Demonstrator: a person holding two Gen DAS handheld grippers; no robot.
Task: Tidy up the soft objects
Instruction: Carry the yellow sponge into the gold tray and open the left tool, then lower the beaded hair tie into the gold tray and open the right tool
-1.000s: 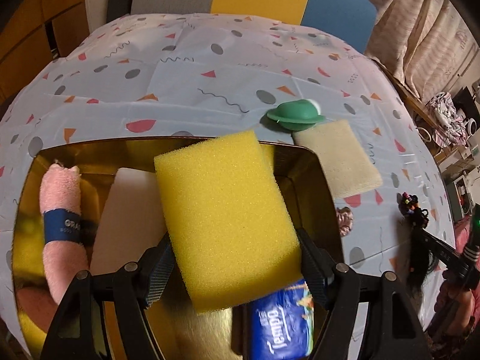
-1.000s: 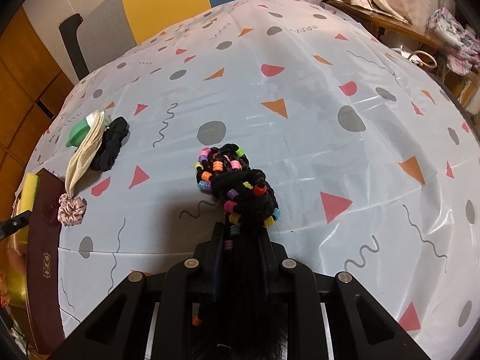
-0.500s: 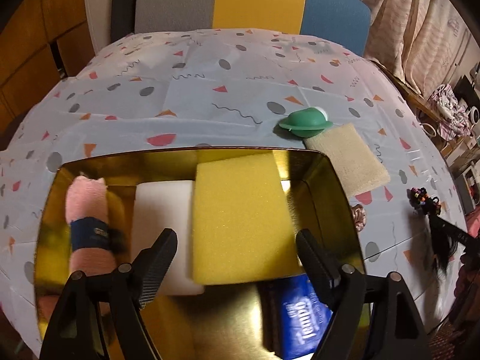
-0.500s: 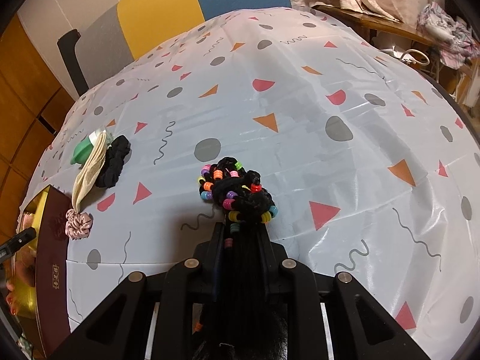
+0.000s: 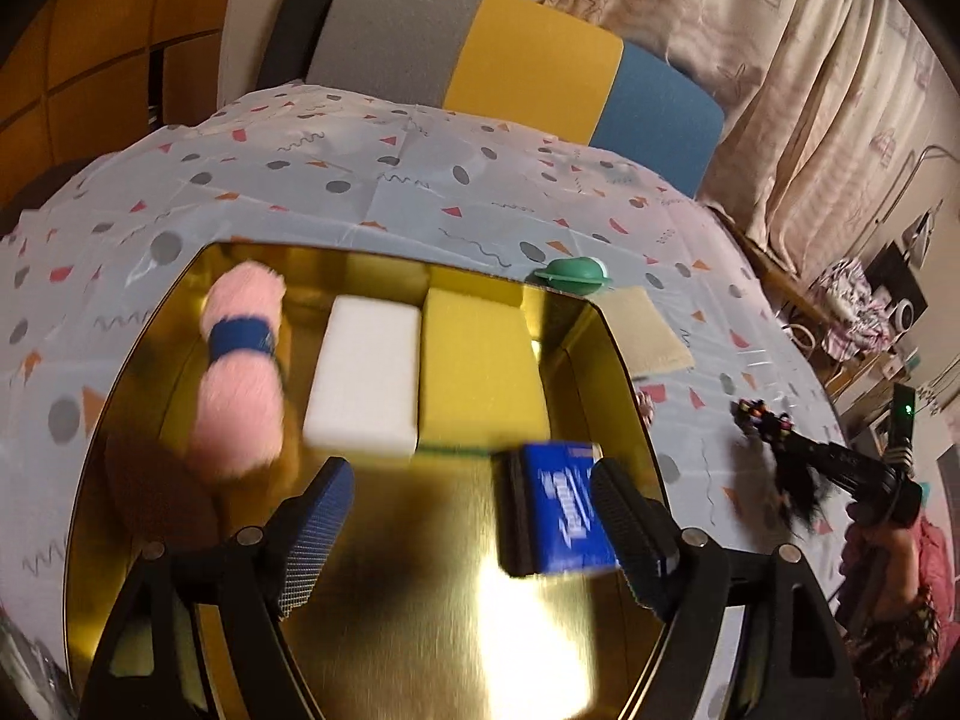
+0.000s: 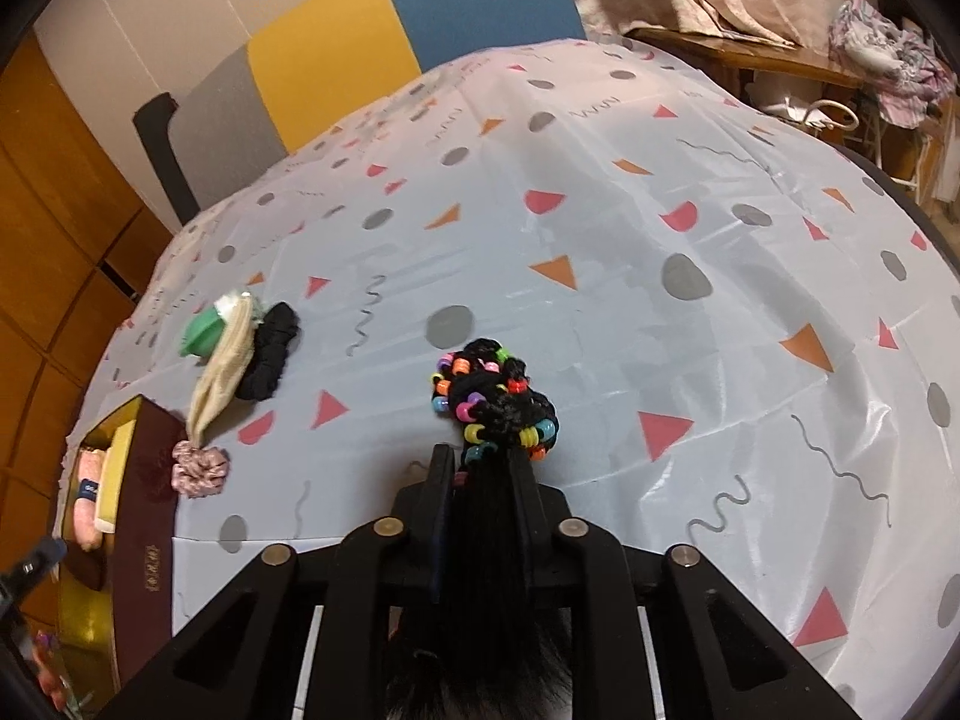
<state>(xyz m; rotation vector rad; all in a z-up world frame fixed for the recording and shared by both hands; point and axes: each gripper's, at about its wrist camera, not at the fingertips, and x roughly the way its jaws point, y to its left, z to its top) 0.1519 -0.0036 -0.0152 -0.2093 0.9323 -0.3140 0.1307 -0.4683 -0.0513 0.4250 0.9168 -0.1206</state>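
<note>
The left gripper (image 5: 471, 507) hung over the gold tin (image 5: 420, 630), its fingers (image 5: 318, 516) spread wide and holding nothing. Between them lay bare gold floor; a blue tissue pack (image 5: 564, 519) stood just inside the right finger. Farther in, a yellow sponge (image 5: 477, 372) and a white sponge (image 5: 366, 381) lay side by side, touching, with a pink plush roll (image 5: 243, 372) banded in blue to their left, close to the tin's left wall. The yellow sponge sat near the tin's right wall.

The right gripper (image 6: 480, 480) had its fingers (image 6: 441, 492) narrow, clamped on a black hairpiece (image 6: 489, 399) with coloured beads, whose beaded end hung just above the worktop (image 6: 690, 228). Ahead and to its right the patterned cloth lay open. To its left, well apart, a pink scrunchie (image 6: 200, 468) lay just beside the tin's dark outer wall; beyond it a beige cloth (image 6: 225, 360) lay against a black scrunchie (image 6: 270, 348) and a green object (image 6: 201, 333).

Behind the worktop stood a grey, yellow and blue chair back (image 5: 510, 72), with curtains (image 5: 780, 90) to the right.
</note>
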